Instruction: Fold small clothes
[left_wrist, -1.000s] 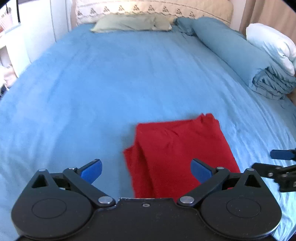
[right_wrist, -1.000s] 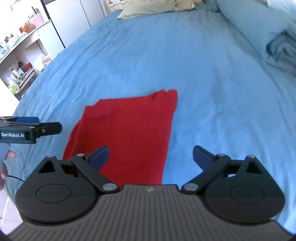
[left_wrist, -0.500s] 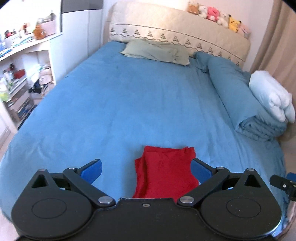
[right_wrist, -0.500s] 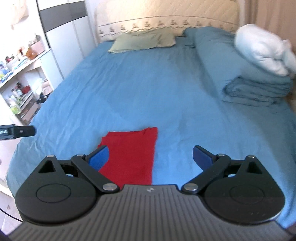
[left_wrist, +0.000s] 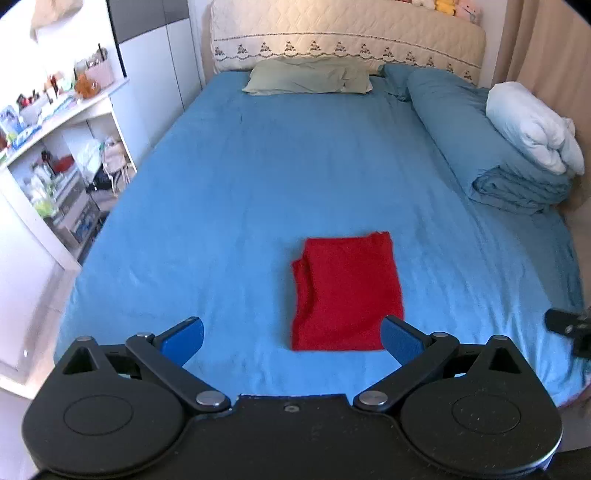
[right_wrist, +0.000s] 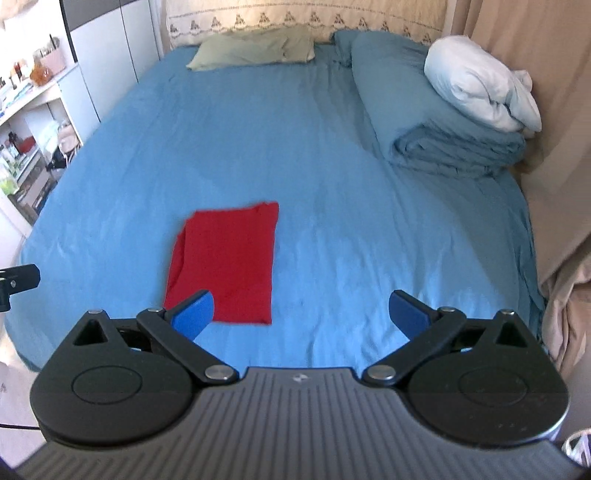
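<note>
Lying flat on the blue bed (left_wrist: 229, 206), the red garment (left_wrist: 345, 291) sat ahead of the left gripper (left_wrist: 291, 338), its near edge between that gripper's spread blue fingers, and ahead and to the left of the right gripper (right_wrist: 301, 312). Both grippers were raised clear of the cloth with jaws wide apart, holding nothing. The garment looked folded into a neat rectangle, though spare layers peeked out along the side toward the left gripper's left finger. To finish well, I judged the best course was leaving it undisturbed, or tucking those loose layers under with a light pinch from that side, keeping the right gripper ready to pin the opposite edge so the stack would not slide.
</note>
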